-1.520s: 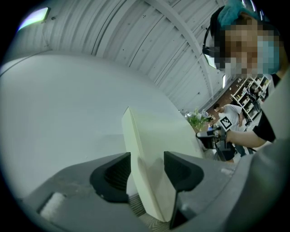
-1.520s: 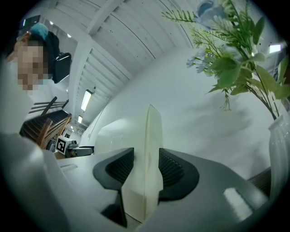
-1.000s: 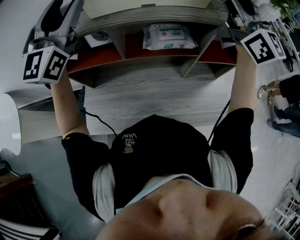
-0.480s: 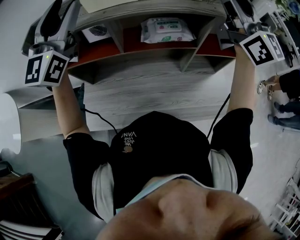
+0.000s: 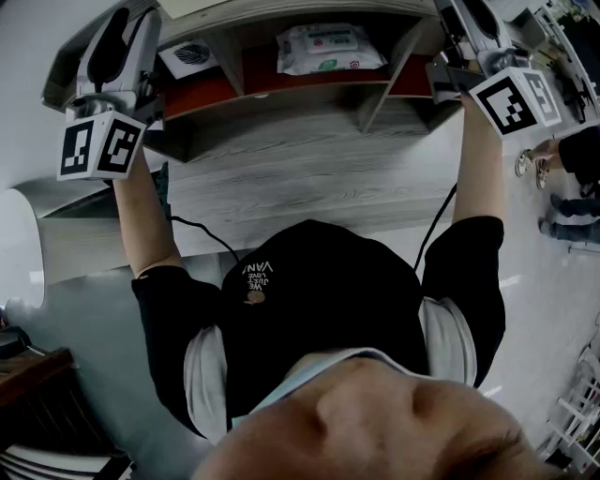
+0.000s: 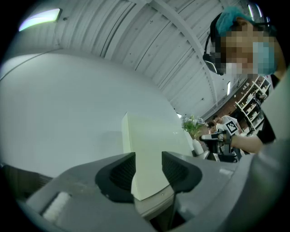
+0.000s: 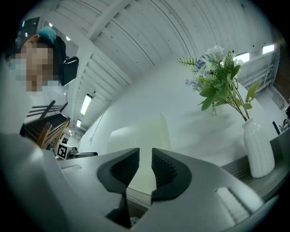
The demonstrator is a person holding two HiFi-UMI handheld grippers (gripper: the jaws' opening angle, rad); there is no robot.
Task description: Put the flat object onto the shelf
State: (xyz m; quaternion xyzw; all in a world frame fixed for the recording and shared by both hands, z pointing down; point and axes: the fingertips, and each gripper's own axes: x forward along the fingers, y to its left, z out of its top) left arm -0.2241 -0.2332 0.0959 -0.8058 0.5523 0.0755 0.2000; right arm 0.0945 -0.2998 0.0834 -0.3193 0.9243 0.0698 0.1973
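Note:
The flat object is a pale cream board (image 6: 152, 149), lying on the shelf's top against the white wall. Its near end sits at the mouth of my left gripper (image 6: 148, 170). The left jaws are closing, and I see no pad pressing on the board. From the other end, my right gripper (image 7: 145, 165) faces the same board (image 7: 147, 133). Its jaws are closing to a narrow gap, with the board beyond the tips and nothing between them. In the head view both grippers, left (image 5: 141, 28) and right (image 5: 459, 28), are held up at the grey wooden shelf (image 5: 281, 141).
A pack of wet wipes (image 5: 328, 49) and a small white box (image 5: 195, 58) lie in the shelf's red-floored compartments. A white vase with flowers (image 7: 258, 145) stands on the shelf top to the right. Another person (image 5: 572, 178) stands on the floor at the right.
In the head view the shelf has slid up the frame and both grippers have drawn back a little from it. The pale board at the top edge is almost out of frame.

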